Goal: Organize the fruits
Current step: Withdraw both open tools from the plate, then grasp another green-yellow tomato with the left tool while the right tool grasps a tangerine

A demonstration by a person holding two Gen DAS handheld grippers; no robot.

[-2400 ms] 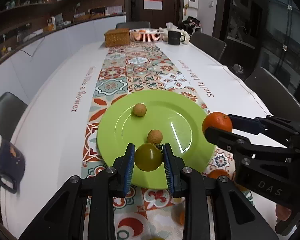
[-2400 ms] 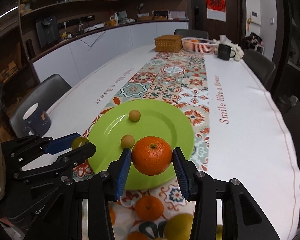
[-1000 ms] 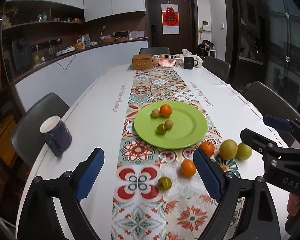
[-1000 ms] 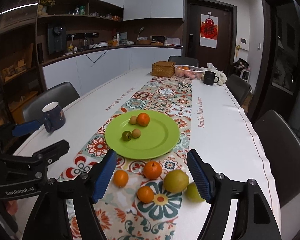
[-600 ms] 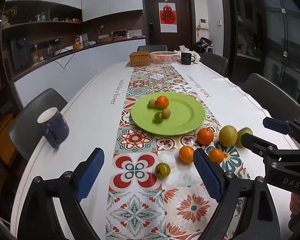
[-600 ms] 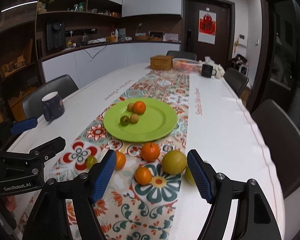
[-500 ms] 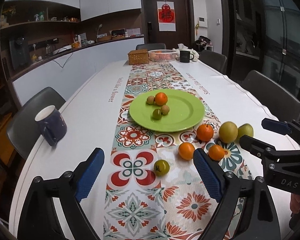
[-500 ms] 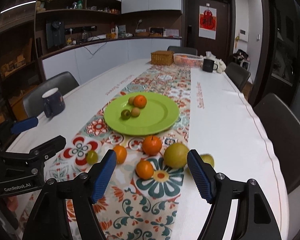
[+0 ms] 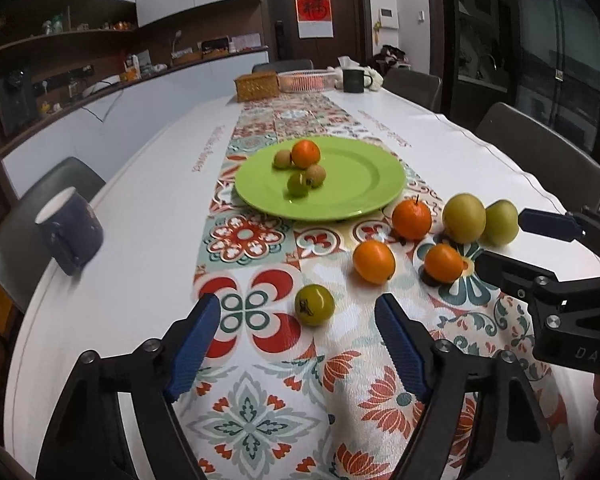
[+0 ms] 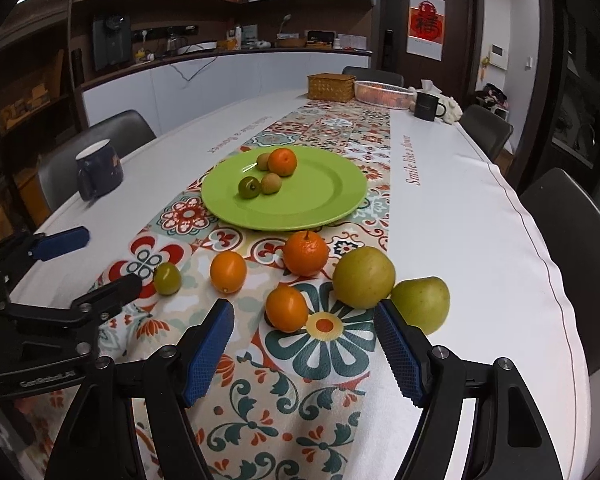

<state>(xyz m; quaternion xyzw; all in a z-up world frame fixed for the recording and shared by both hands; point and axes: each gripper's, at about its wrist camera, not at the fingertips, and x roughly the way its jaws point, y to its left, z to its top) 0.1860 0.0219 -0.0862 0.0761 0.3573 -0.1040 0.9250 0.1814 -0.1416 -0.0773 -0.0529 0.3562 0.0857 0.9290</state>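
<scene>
A green plate (image 9: 352, 200) (image 10: 324, 204) holds an orange (image 9: 305, 153), two small tan fruits and a small green fruit (image 9: 297, 184). On the runner in front lie a green tomato (image 9: 314, 305) (image 10: 167, 278), three oranges (image 9: 374, 261) (image 10: 286, 307) and two yellow-green pears (image 9: 463, 218) (image 10: 363, 277). My left gripper (image 9: 298, 344) is open and empty, just before the green tomato. My right gripper (image 10: 304, 354) is open and empty, just before a small orange.
A dark blue mug (image 9: 70, 236) (image 10: 99, 174) stands at the table's left edge. A wicker box (image 9: 257, 87), a white basket (image 9: 306, 81) and a black mug (image 9: 353, 80) sit at the far end. Chairs line both sides.
Both grippers let go of their fruits on the plate, opened and pulled back. Over the last half second both came lower and closer to the loose fruits on the runner.
</scene>
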